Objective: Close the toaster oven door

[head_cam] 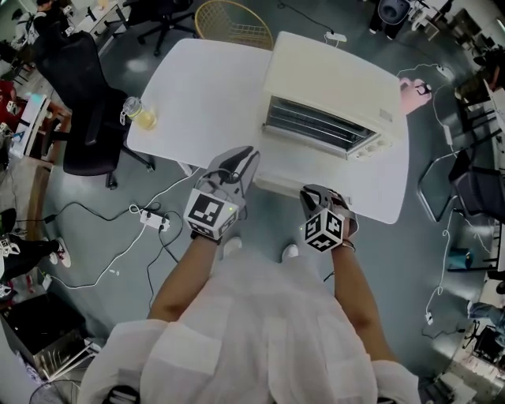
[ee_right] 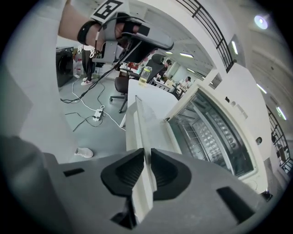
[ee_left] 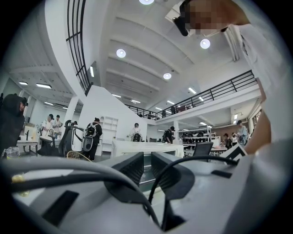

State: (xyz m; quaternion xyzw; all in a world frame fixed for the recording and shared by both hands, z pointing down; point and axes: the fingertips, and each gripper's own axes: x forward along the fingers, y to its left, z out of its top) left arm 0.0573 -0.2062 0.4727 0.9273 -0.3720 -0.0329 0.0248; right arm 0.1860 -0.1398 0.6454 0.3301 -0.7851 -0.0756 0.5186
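Note:
A cream toaster oven (head_cam: 331, 95) stands on the white table (head_cam: 205, 95), its door (head_cam: 280, 170) swung down toward me and the wire rack (ee_right: 206, 132) exposed. My right gripper (head_cam: 317, 193) sits at the door's front edge. In the right gripper view the right gripper (ee_right: 147, 169) is shut on that thin door edge (ee_right: 142, 132), with a pad on each side. My left gripper (head_cam: 246, 159) hovers just left of the door's near corner. In its own view the left gripper (ee_left: 147, 169) has its jaws nearly together with nothing between them, and it points level at the oven (ee_left: 146, 148).
A glass of yellow liquid (head_cam: 142, 114) stands at the table's left corner. A black office chair (head_cam: 87, 102) is left of the table and a yellow wire chair (head_cam: 233, 24) behind it. A power strip (head_cam: 154, 219) and cables lie on the floor.

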